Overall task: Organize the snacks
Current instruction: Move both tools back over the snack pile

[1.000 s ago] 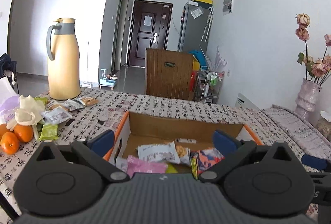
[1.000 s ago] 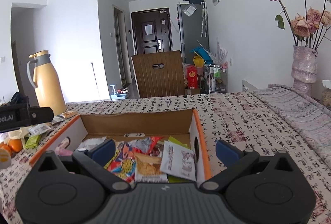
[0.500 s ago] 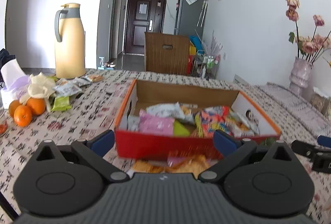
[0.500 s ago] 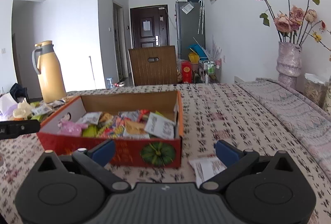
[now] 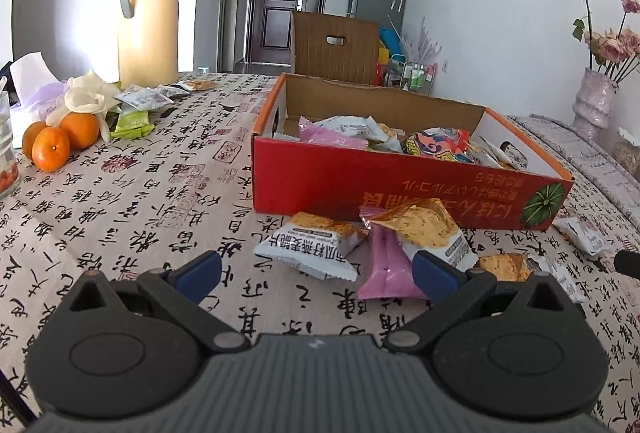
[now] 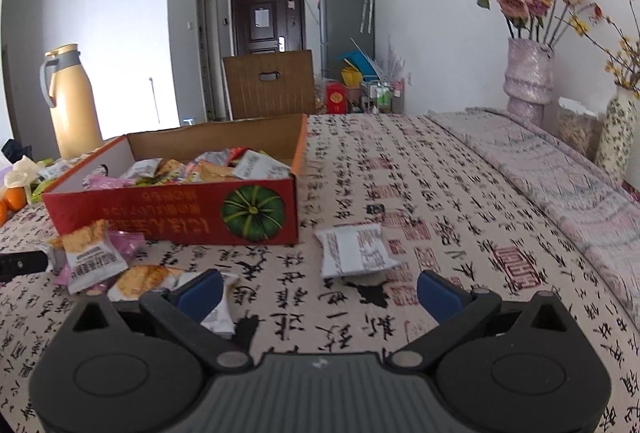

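Two grippers, left gripper (image 5: 316, 269) and right gripper (image 6: 320, 287), hover level above table (image 6: 440, 193), both spread wide, grasping nothing.

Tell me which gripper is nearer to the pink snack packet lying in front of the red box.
Left. The left gripper has the pink packet right at its fingertips, beside its right finger. The right gripper sits farther off; there the packet lies away to its left.
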Demonstrator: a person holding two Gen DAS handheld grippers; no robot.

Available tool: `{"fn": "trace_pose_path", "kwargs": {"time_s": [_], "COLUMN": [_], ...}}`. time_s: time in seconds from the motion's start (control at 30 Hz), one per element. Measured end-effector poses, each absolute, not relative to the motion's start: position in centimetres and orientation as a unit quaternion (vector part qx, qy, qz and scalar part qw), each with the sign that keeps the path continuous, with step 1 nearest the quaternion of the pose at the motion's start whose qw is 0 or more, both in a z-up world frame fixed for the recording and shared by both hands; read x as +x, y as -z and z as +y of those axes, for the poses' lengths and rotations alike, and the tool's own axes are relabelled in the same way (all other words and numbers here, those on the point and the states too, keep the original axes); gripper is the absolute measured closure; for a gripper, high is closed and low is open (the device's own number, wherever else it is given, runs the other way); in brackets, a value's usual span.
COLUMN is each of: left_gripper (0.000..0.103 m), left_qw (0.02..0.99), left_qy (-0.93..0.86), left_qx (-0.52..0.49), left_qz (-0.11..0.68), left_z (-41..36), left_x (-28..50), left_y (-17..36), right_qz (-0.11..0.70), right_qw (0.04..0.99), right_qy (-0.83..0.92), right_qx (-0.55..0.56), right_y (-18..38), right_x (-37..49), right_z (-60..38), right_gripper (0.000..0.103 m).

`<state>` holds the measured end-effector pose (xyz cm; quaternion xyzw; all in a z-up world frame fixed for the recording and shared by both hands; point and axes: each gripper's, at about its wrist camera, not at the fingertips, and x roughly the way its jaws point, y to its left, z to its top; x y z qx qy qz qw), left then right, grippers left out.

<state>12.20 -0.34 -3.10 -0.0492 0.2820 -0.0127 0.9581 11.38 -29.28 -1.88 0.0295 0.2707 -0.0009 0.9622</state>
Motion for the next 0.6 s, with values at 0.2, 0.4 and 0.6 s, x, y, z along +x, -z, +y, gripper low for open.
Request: {"fn": "trace_pose_path", "kwargs": {"time_s": [0.2, 0.4, 0.6], "left_gripper": [0.000, 0.000, 0.000], "left_qw": [0.958, 0.957, 0.955], "left_qy": [0.016, 0.016, 0.017], "left_qx": [-0.056, -0.056, -0.066], "left_qz": [0.282, 0.284, 0.288], "left_z": [-0.3, -0.4, -0.2], "left_x": [12.2, 12.3, 12.5], "left_y": [3.3, 3.4, 3.5], "right_qz": [0.280, 0.302, 0.338], "right_qw": [0.959, 0.953, 0.941], "right_qy": [0.010, 0.027, 0.031], "right_qx": [0.027, 0.013, 0.014], "right_y": [2.2, 2.4, 3.6], "right_x": [12.7, 16.4, 20.5], "right_z": [-29.8, -30.4, -31.0], "right_gripper": [0.000, 0.000, 0.000]}}
